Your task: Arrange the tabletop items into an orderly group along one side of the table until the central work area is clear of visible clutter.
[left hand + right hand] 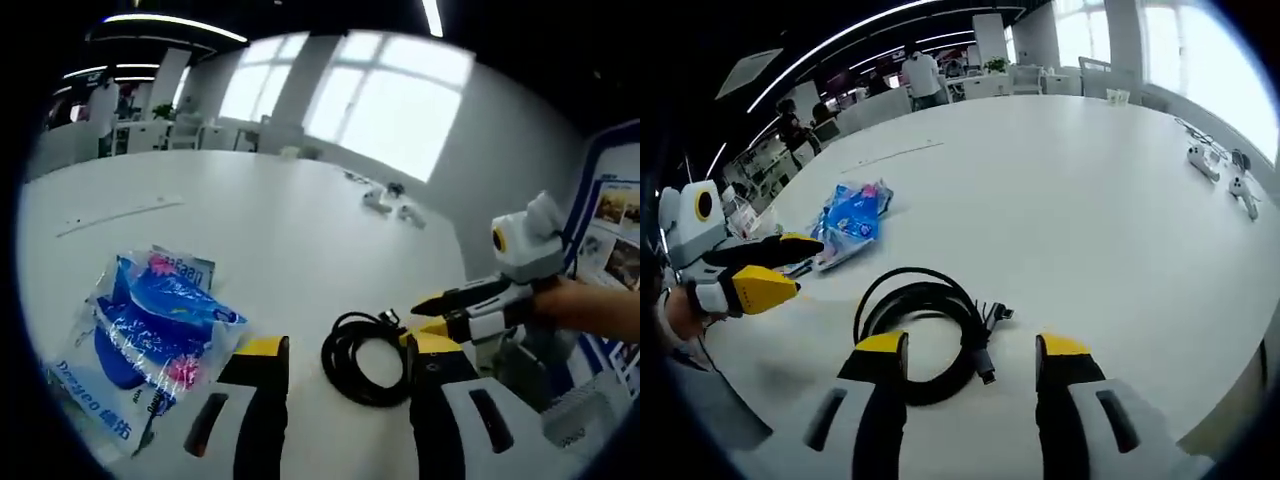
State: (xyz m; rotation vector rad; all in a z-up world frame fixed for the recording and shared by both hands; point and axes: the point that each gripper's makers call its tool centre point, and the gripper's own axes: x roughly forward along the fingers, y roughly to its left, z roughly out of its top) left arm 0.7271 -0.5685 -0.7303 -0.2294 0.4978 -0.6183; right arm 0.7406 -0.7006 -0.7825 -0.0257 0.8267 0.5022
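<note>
Cable coil (923, 330) and blue packet (851, 228) lie on the white counter (1070, 190).
Right claw (972, 360) stands wide with nothing held, just short of the coil, one jaw over its near edge. Left claw (345, 358) is also wide, the coil (365, 356) between its tips, the packet (150, 340) just beside it. Small white devices (1218, 170) sit far beyond the coil.

The left gripper (345, 360) and the right gripper (970, 358) both hover low with jaws spread wide apart, nothing between them, a hand (590, 305) gripping the right one
</note>
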